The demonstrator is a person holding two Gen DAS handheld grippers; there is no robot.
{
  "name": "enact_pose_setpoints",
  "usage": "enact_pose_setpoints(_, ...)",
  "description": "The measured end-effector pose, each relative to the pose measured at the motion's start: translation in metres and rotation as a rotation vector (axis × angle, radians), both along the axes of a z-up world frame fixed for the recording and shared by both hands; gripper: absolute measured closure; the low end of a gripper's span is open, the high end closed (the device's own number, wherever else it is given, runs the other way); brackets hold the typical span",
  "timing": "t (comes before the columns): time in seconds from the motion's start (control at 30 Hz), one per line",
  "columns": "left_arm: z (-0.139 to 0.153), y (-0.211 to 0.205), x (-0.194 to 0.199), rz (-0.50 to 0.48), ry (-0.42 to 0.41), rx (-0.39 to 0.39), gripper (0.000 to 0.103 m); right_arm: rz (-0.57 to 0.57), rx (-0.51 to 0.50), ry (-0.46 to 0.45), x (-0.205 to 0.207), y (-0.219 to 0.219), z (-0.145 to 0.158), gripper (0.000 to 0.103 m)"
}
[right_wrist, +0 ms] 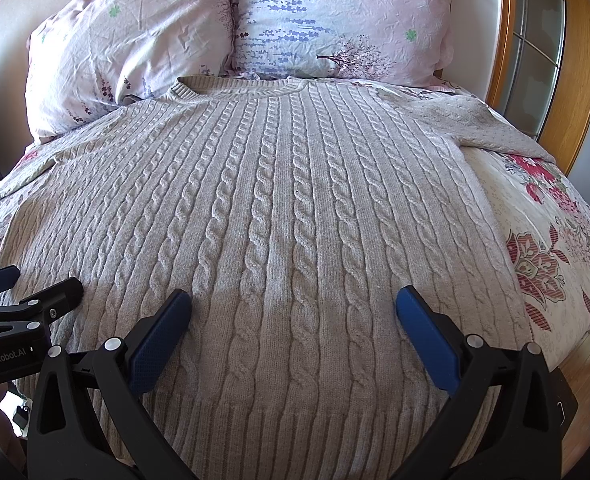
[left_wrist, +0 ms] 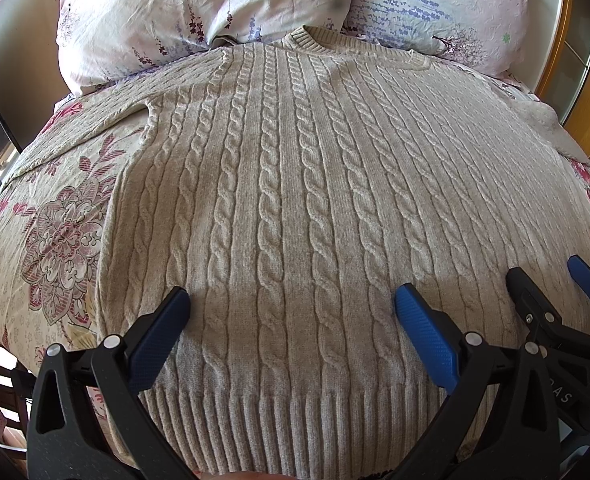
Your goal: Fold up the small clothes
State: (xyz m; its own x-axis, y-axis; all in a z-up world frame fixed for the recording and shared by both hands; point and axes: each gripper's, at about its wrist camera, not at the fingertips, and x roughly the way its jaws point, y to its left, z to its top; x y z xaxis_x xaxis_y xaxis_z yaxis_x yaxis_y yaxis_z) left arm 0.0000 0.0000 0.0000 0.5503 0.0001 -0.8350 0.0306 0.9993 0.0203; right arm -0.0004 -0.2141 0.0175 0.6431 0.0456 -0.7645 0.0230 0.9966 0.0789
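A beige cable-knit sweater (left_wrist: 295, 184) lies flat and spread out on the bed, collar toward the pillows, ribbed hem nearest me. Its left sleeve (left_wrist: 95, 120) runs out to the left; its right sleeve (right_wrist: 495, 124) stretches to the right. My left gripper (left_wrist: 291, 308) hovers open above the lower left part of the sweater, holding nothing. My right gripper (right_wrist: 293, 308) is open too, above the lower right part (right_wrist: 295, 220), holding nothing. Each gripper shows in the other's view: the right one (left_wrist: 551, 280) at the right edge, the left one (right_wrist: 35, 280) at the left edge.
The bed has a floral sheet (left_wrist: 55, 232) under the sweater. Two pink floral pillows (right_wrist: 127, 52) (right_wrist: 343, 20) lean at the head. A wooden door frame with glass panes (right_wrist: 543, 60) stands to the right of the bed.
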Motion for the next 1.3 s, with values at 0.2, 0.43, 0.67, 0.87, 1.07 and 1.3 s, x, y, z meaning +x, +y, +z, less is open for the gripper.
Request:
enact_pose_setpoints(0.2,0.0000,0.0000,0.0000,0.000,0.001,0.000,0.002,0.000,0.000,0.000,0.0001,0.0003,-0.0002,0.001)
enact_pose_setpoints(0.43,-0.0001,0.0000,0.0000,0.001,0.001,0.000,0.002,0.000,0.000,0.000,0.0001,0.0003,-0.0004,0.001)
enact_pose_setpoints(0.67,-0.0001,0.0000,0.0000,0.000,0.001,0.000,0.002,0.000,0.000,0.000,0.0001,0.0001,-0.0003,0.001)
enact_pose_setpoints(0.87,-0.0001,0.0000,0.0001,0.000,0.002,0.001,0.002,0.000,0.000,0.000,0.0001,-0.0003,-0.0002,0.001)
enact_pose_setpoints(1.07,-0.0001,0.0000,0.0001,0.001,0.003,0.000,0.002,0.000,0.000,0.001,0.0004,0.0006,-0.0003,0.001)
enact_pose_setpoints(1.3,-0.0001,0.0001,0.0001,0.001,0.007,0.000,0.002,0.007,-0.003,0.009,0.0006,0.0020,-0.0012,0.001)
